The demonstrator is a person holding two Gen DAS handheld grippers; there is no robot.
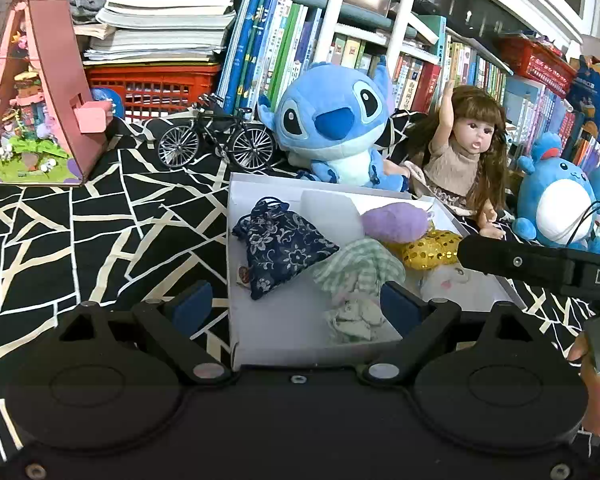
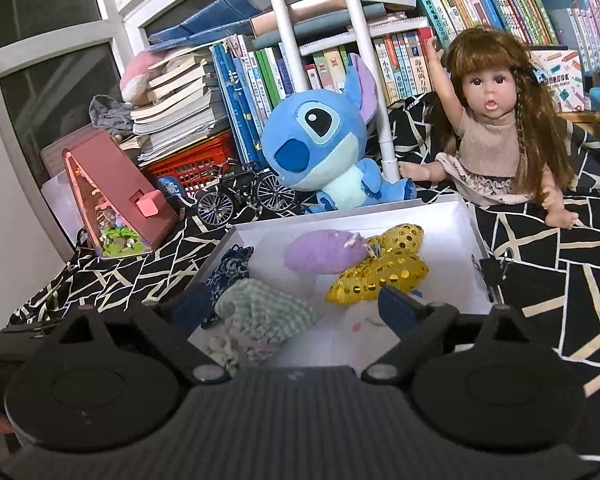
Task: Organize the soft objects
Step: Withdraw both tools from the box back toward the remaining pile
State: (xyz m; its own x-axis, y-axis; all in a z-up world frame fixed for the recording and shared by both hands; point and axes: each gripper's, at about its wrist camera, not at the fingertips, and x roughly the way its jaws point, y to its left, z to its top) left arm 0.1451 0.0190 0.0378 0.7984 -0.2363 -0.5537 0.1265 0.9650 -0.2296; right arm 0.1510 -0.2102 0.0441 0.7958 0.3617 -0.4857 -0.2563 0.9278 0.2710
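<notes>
A white box [image 1: 231, 240] [image 2: 380, 216] sits on the patterned cloth. It holds a navy floral pouch [image 1: 280, 248] [image 2: 228, 272], a purple plush [image 1: 396, 222] [image 2: 320, 254], a gold sequin star [image 1: 432, 250] [image 2: 384, 270], a green checked cloth [image 1: 360, 268] [image 2: 260, 308] and a white plush face [image 2: 360, 320]. My left gripper [image 1: 296, 304] hangs open over the box's near left part, with the pouch and the checked cloth beyond its fingers. My right gripper [image 2: 296, 306] is open above the checked cloth and the white plush, and its pads touch nothing.
Behind the box sit a blue Stitch plush [image 1: 332, 128] [image 2: 320, 144], a long-haired doll [image 1: 460, 152] [image 2: 492, 140] and a round blue plush [image 1: 560, 200]. A model bicycle [image 1: 216, 140], a pink triangular dollhouse [image 1: 36, 92], a red crate [image 1: 152, 88] and bookshelves stand behind.
</notes>
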